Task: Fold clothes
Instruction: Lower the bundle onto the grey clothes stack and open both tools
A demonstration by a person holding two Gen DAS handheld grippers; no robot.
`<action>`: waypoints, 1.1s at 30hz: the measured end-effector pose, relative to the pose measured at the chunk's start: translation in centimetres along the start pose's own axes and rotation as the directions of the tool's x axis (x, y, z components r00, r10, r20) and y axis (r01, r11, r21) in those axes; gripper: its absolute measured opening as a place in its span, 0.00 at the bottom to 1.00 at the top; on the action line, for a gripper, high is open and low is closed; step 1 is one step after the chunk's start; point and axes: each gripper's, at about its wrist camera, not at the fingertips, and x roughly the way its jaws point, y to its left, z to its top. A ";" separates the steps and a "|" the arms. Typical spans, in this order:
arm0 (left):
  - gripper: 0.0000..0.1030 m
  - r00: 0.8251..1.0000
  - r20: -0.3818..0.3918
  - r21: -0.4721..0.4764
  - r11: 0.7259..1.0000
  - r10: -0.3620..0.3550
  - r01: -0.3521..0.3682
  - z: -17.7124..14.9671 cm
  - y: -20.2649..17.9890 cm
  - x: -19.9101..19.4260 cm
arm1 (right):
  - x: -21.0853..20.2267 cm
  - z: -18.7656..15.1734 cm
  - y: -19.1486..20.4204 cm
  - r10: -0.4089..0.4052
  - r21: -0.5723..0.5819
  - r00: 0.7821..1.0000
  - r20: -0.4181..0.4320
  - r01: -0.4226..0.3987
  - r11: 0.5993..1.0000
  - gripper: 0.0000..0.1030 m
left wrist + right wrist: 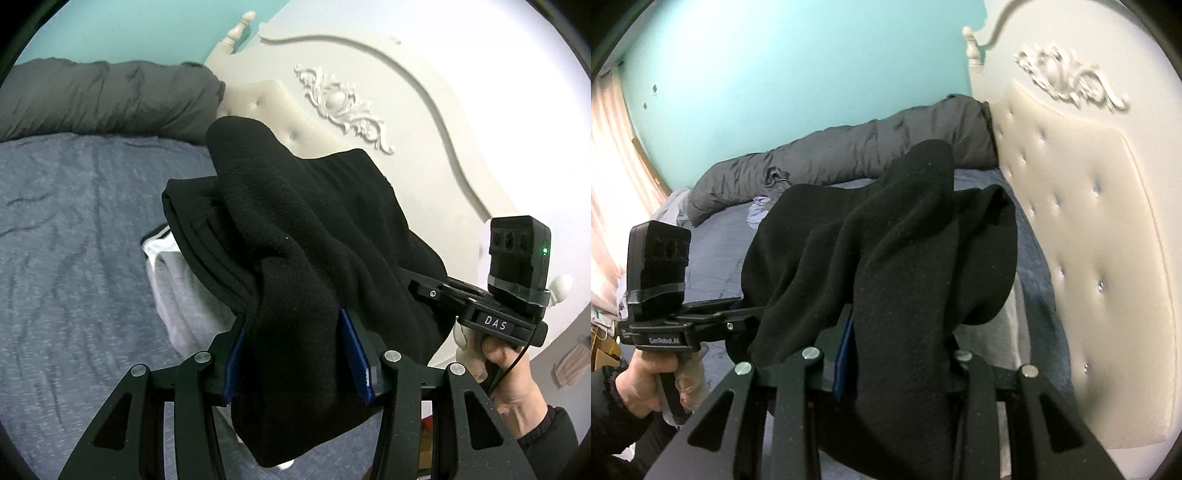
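Observation:
A black fleece garment (295,229) hangs bunched between both grippers above the bed. My left gripper (295,354) is shut on a thick fold of it, the blue pads (356,354) pressing either side. My right gripper (897,358) is shut on another fold of the same black garment (886,240), which drapes over and hides its fingers. The right gripper's body shows in the left wrist view (495,306), with its fingertips hidden in the cloth. The left gripper's body shows in the right wrist view (676,325). A white and grey garment (173,288) lies on the bed under the black one.
The bed has a blue-grey cover (74,240). A rolled dark grey duvet (103,99) lies along the teal wall (775,74). A cream tufted headboard (1089,240) with carved ornament (340,103) stands close behind the garment. A curtain (609,166) hangs at the far left.

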 end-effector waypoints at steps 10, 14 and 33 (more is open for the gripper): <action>0.53 0.998 -0.060 -0.063 0.998 -0.030 0.026 -1.7 2.7 5.3 | 2.2 -4.4 -5.9 0.046 0.157 0.999 0.002 -0.046 0.987 0.49; 0.56 0.998 -0.069 -0.028 1.000 -0.006 0.005 -0.9 2.1 4.4 | 0.8 -4.1 -5.4 -0.032 0.127 0.999 0.035 0.027 0.992 0.60; 0.56 0.991 -0.028 0.224 0.967 0.127 -0.118 1.7 -2.9 4.0 | 1.5 -3.4 -1.9 -0.120 0.059 0.992 0.049 0.117 0.991 0.08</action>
